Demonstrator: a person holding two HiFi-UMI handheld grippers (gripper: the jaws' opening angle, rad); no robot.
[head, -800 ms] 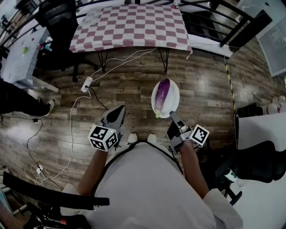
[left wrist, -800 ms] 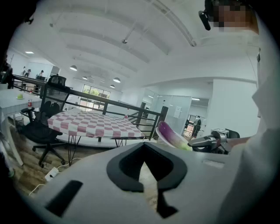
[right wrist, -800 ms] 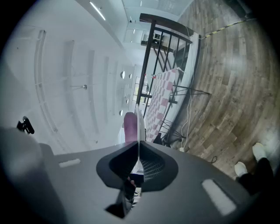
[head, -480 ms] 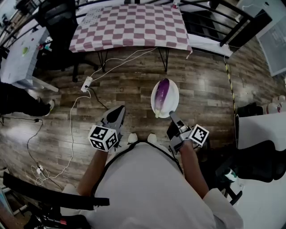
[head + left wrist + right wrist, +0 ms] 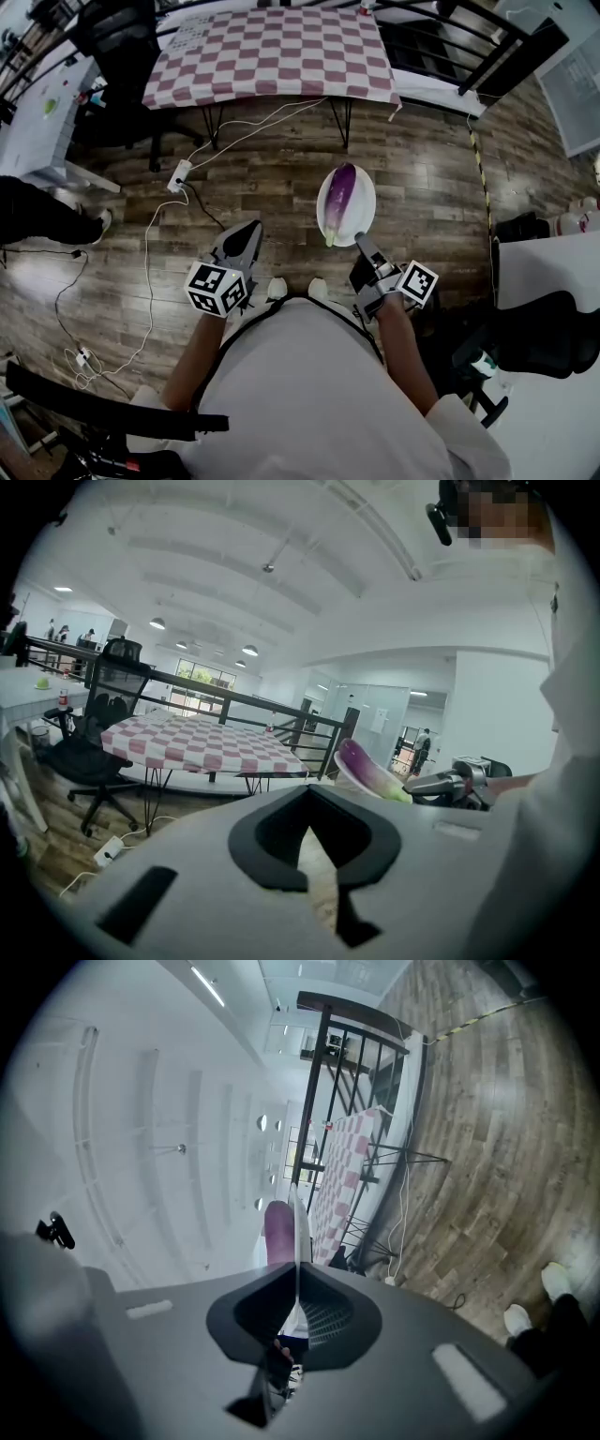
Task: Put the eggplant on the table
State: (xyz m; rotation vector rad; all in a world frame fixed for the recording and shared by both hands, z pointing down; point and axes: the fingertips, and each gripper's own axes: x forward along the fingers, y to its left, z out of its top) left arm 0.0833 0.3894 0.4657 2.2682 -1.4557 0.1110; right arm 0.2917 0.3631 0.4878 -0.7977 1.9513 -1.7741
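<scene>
Not yet delivered: the eggplant [image 5: 341, 199] lies on a plate [image 5: 367, 208] whose rim the right gripper [image 5: 361, 242] pinches in its fingers, the left gripper [image 5: 251, 228] has its fingers closed on nothing, and the checked bench [image 5: 272, 52] is well apart at 12 o'clock.

Open-plan office: wood-plank floor [image 5: 281, 187], a checkered-cloth worktop [image 5: 272, 52] and black railing [image 5: 187, 682] ahead of the left tool [image 5: 246, 236], a black swivel chair [image 5: 122, 37] and white desk [image 5: 42, 103] to its left, round ceiling lights [image 5: 250, 651] overhead.

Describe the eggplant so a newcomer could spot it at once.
Start at the checkered table at the top of the head view. Below it, over the wood floor, the right gripper holds a white plate. The eggplant lies on it, the only long, purple thing.
</scene>
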